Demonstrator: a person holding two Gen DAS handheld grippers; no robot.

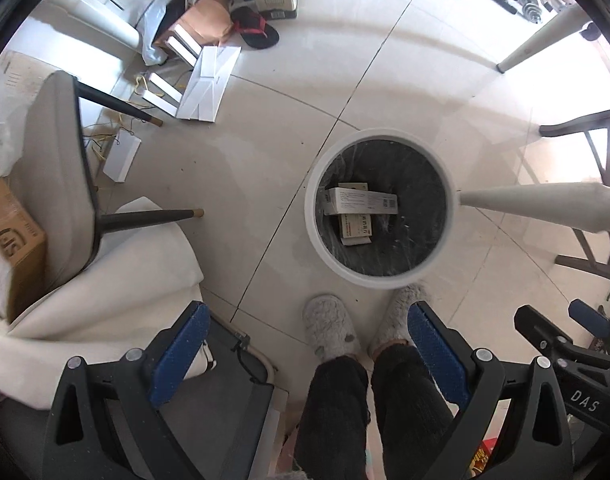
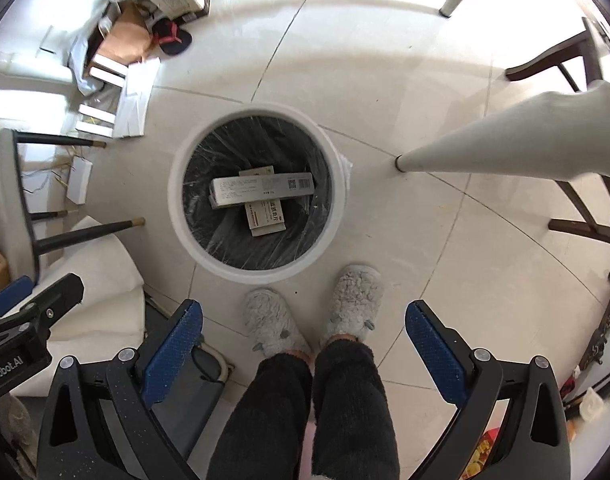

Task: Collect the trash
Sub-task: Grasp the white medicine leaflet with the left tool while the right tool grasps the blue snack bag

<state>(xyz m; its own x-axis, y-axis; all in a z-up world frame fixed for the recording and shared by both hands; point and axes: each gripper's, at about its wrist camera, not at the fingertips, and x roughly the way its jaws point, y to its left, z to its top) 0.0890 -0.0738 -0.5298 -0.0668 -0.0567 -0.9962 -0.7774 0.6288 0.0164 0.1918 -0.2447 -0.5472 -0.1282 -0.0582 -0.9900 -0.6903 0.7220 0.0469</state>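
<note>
A round white trash bin (image 1: 379, 278) (image 2: 257, 270) with a black liner stands on the tiled floor. Inside it lie two flat cartons, a long grey-white box (image 1: 361, 202) (image 2: 261, 188) crossed over a smaller printed box (image 1: 355, 230) (image 2: 265, 220). My left gripper (image 1: 309, 352) hangs above the floor, pointing down, open with nothing between its blue pads. My right gripper (image 2: 305, 348) is high over the bin's near side, also open and empty. The right gripper's body (image 1: 577, 360) shows at the left wrist view's right edge, the left gripper's body (image 2: 29, 320) at the right wrist view's left edge.
A person's legs and grey fluffy slippers (image 2: 305, 316) stand just before the bin. A grey chair with dark legs (image 1: 65, 168) and white cloth (image 1: 117, 280) lie left. White table legs (image 2: 485, 140) and dark chair frames are right. Boxes, papers and a sandal (image 1: 257, 28) clutter the far left floor.
</note>
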